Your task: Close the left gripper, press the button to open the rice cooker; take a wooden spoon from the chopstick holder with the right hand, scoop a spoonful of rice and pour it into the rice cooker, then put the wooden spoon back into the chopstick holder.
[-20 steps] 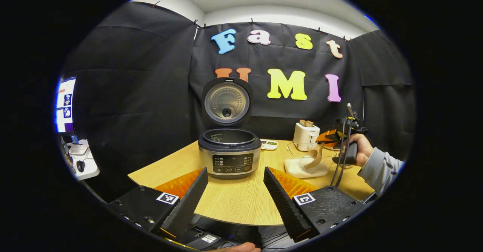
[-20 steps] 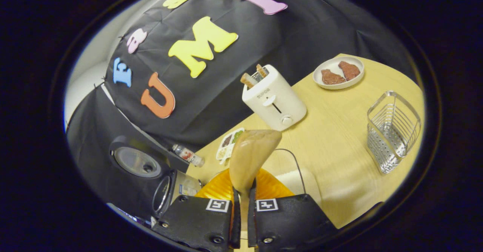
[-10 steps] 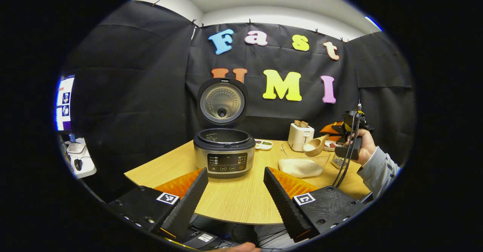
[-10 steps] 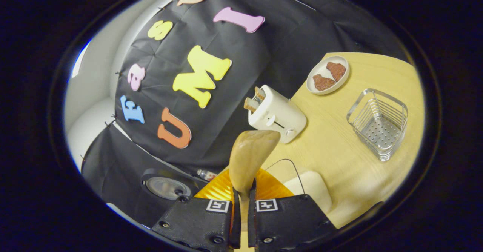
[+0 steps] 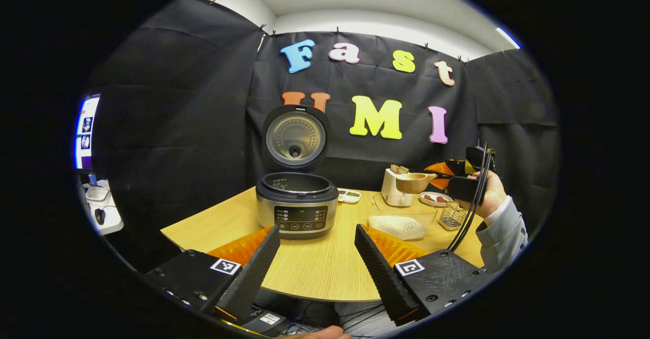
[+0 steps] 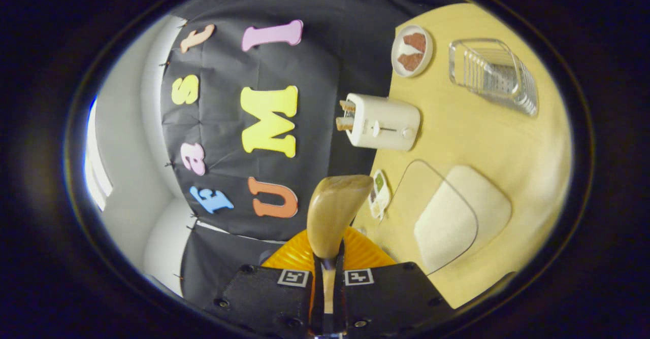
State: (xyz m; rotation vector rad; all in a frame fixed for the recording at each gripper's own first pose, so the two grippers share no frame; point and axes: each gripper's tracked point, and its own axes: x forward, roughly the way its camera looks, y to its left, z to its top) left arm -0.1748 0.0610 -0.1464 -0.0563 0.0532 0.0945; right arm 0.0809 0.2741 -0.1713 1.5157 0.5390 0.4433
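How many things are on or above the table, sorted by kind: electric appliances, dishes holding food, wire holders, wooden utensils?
Electric appliances: 2 (rice cooker, toaster)
Dishes holding food: 3 (glass rice bowl, plate, small dish)
Wire holders: 1 (chopstick holder)
Wooden utensils: 1 (wooden spoon)
Total: 7

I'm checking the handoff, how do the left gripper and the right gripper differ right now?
The left gripper is open and holds nothing; the right gripper is shut on the wooden spoon. The left hangs at the table's near edge facing the rice cooker; the right is raised above the glass rice bowl.
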